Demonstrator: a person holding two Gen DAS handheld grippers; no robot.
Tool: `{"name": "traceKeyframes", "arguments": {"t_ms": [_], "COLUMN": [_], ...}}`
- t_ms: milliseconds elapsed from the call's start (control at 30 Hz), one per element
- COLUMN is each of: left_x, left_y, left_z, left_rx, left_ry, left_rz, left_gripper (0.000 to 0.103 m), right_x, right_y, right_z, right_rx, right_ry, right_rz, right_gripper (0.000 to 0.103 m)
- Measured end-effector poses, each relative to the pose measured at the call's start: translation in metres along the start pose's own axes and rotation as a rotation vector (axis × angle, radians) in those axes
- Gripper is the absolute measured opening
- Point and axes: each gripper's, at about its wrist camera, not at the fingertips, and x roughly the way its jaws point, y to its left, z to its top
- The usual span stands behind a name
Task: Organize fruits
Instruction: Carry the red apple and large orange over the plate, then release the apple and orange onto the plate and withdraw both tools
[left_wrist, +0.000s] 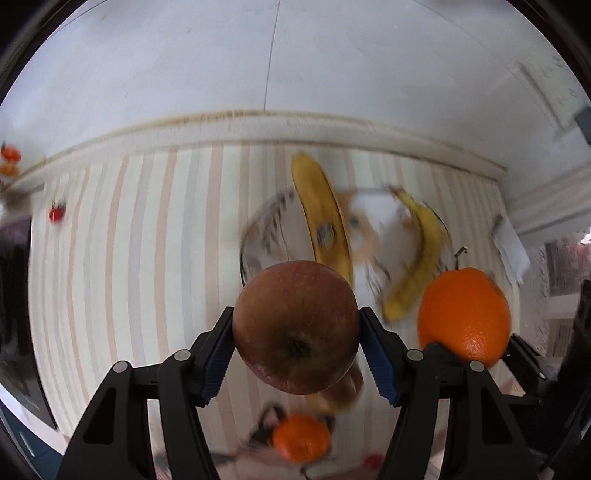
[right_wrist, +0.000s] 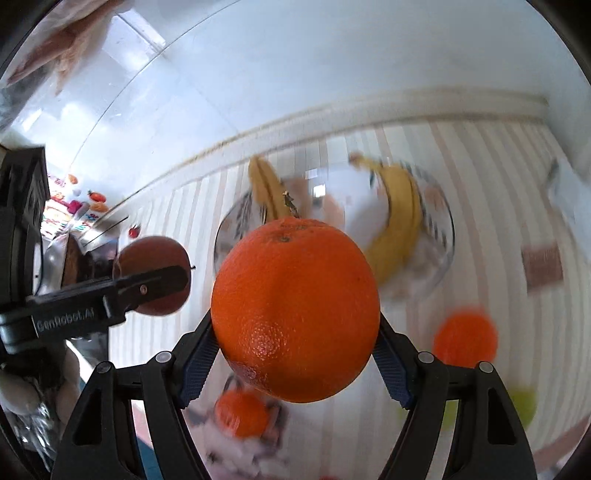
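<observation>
Red apple (left_wrist: 295, 326) clamped in left tool (left_wrist: 296, 356), orange (right_wrist: 295, 314) in right tool (right_wrist: 295, 356)

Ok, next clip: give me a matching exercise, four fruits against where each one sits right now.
Things:
1. dark red apple
2. large orange with a stem
3. two yellow bananas
4. small blurred orange

Places:
A. lying in the clear glass bowl
B. clamped in the right gripper
C. down on the striped tablecloth
D. clamped in the left gripper

Pairs: 1-D, 2-B, 3-A, 4-C
</observation>
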Motion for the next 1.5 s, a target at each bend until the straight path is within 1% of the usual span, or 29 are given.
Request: {"name": "traceKeyframes", "arguments": {"t_ms": [100, 233, 400, 533, 667, 733, 800, 867, 967, 1033, 1100, 1167, 1200, 1300, 1333, 1500], "left_x": [0.02, 0.051, 0.08, 0.084, 0.09, 0.097, 0.1, 0.1, 0.095, 0.092, 0.086, 0.079, 0.076, 0.066, 0.062, 0.04], "left_y": [0.005, 0.015, 0.021, 0.022, 0.018, 0.015, 0.014, 0.014, 0.011, 0.01, 0.007, 0.006, 0.007, 0.008, 0.009, 0.011], "left_z": [0.03, 0.053, 0.063, 0.064, 0.066, 0.065, 0.063, 0.062, 0.062, 0.063, 0.063, 0.062, 0.062, 0.057, 0.055, 0.04], "left_rx": [-0.011, -0.035, -0.064, -0.068, -0.071, -0.075, -0.094, -0.109, -0.093, -0.077, -0.067, -0.059, -0.054, -0.049, -0.052, -0.07], "left_ry": [0.039, 0.099, 0.171, 0.183, 0.201, 0.224, 0.219, 0.224, 0.21, 0.199, 0.186, 0.172, 0.165, 0.148, 0.14, 0.101], "left_rz": [0.008, 0.018, -0.003, -0.014, -0.009, -0.005, -0.017, -0.014, -0.005, 0.005, 0.005, 0.009, 0.013, 0.021, 0.022, 0.02], "left_gripper": [0.063, 0.063, 0.063, 0.063, 0.063, 0.064, 0.064, 0.064, 0.065, 0.07, 0.071, 0.074, 0.078, 0.087, 0.089, 0.092], "right_x": [0.024, 0.058, 0.094, 0.11, 0.122, 0.122, 0.124, 0.125, 0.127, 0.128, 0.126, 0.118, 0.114, 0.1, 0.095, 0.07], "right_y": [0.003, 0.001, -0.008, -0.015, -0.019, -0.02, -0.021, -0.021, -0.02, -0.018, -0.018, -0.016, -0.016, -0.014, -0.014, -0.011], "right_z": [0.034, 0.061, 0.075, 0.074, 0.074, 0.073, 0.074, 0.075, 0.075, 0.075, 0.075, 0.074, 0.075, 0.077, 0.078, 0.071], "right_rx": [-0.034, -0.054, -0.045, -0.037, -0.02, -0.007, -0.001, 0.011, 0.022, 0.026, 0.028, 0.024, 0.023, 0.017, 0.01, -0.012], "right_ry": [0.006, 0.037, 0.093, 0.124, 0.157, 0.157, 0.165, 0.174, 0.188, 0.201, 0.203, 0.188, 0.182, 0.161, 0.159, 0.132], "right_rz": [-0.034, -0.056, -0.064, -0.064, -0.064, -0.054, -0.049, -0.046, -0.05, -0.056, -0.057, -0.062, -0.067, -0.094, -0.104, -0.142], "right_gripper": [0.079, 0.079, 0.079, 0.079, 0.079, 0.08, 0.08, 0.08, 0.081, 0.081, 0.082, 0.092, 0.094, 0.094, 0.096, 0.096]}}
